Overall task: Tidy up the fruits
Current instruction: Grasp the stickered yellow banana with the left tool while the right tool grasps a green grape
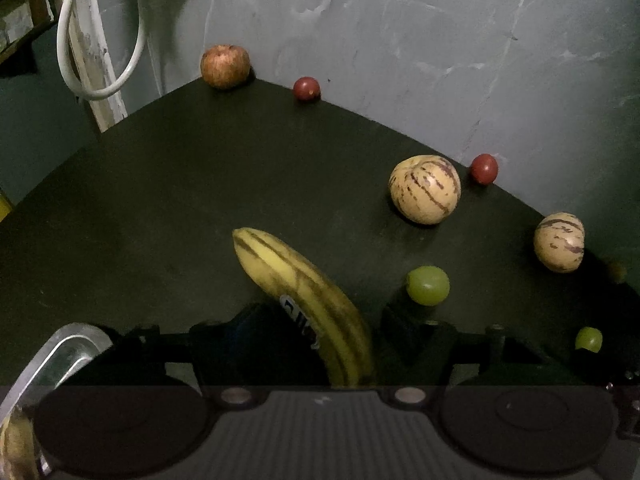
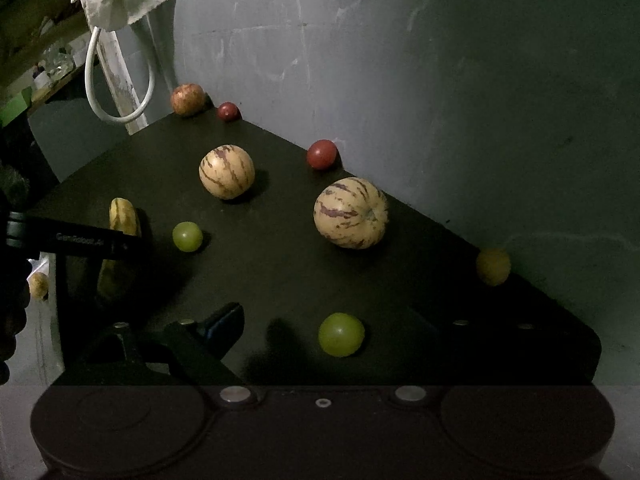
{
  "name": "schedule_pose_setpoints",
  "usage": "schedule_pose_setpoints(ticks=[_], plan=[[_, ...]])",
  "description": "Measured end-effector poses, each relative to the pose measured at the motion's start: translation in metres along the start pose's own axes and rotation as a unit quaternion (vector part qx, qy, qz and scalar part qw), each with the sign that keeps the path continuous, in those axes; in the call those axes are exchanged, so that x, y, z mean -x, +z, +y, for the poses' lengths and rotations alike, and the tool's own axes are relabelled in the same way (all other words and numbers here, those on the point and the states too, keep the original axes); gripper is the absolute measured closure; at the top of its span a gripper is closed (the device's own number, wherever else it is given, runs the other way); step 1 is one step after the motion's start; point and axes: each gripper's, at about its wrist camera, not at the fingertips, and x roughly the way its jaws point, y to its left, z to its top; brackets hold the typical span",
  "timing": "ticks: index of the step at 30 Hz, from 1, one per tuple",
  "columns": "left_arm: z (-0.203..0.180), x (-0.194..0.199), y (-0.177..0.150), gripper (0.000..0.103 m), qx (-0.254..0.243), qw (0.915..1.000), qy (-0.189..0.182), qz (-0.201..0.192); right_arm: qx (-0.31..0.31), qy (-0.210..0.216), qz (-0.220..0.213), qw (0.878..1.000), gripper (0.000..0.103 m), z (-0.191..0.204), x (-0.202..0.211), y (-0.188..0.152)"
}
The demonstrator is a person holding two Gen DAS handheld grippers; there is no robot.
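On a dark table (image 1: 168, 208) lie several fruits. My left gripper (image 1: 332, 332) is shut on a yellow banana (image 1: 296, 284), held just above the table; it shows in the right wrist view (image 2: 120, 216) too. Beyond are two striped melons (image 1: 425, 189) (image 1: 559, 242), two green grapes (image 1: 427, 285) (image 1: 589, 339), two red plums (image 1: 306, 88) (image 1: 484, 168) and an apple (image 1: 225, 65). My right gripper (image 2: 336, 340) is open, its jaws either side of a green grape (image 2: 341, 334). A striped melon (image 2: 350, 213) lies beyond it.
A grey wall (image 1: 400, 40) runs along the table's far edge. A white cable loop (image 1: 100, 40) hangs at the left. A metal rim (image 1: 60, 356) shows at the bottom left. A yellow fruit (image 2: 493, 267) sits at the table's right edge.
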Motion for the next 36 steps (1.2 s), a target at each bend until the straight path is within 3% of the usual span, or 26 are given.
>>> schedule_pose_setpoints(ticks=[9,15,27,29,31,36], plan=[[0.001,-0.002,0.001,0.049,0.006,1.0000,-0.004,0.001,0.001,0.002,0.004,1.000,0.016,0.001,-0.005,-0.001],[-0.002,0.001,-0.005,0.066,-0.009,0.9999,-0.013,-0.002,0.005,0.000,0.008,1.000,0.020,0.001,-0.008,-0.002],[0.002,0.002,-0.007,0.069,0.005,0.9997,-0.025,-0.004,0.017,-0.009,0.020,1.000,0.053,0.000,-0.010,-0.005],[0.002,0.002,-0.007,0.069,0.006,0.9997,-0.025,-0.005,0.022,-0.012,0.019,0.999,0.069,0.000,-0.010,-0.004],[0.002,0.003,-0.008,0.069,0.007,0.9996,-0.026,-0.005,0.023,-0.020,0.019,0.999,0.077,-0.001,-0.010,-0.004],[0.001,0.004,-0.008,0.069,0.004,0.9998,-0.020,-0.006,0.019,-0.015,0.021,0.999,0.078,-0.003,-0.010,-0.003]])
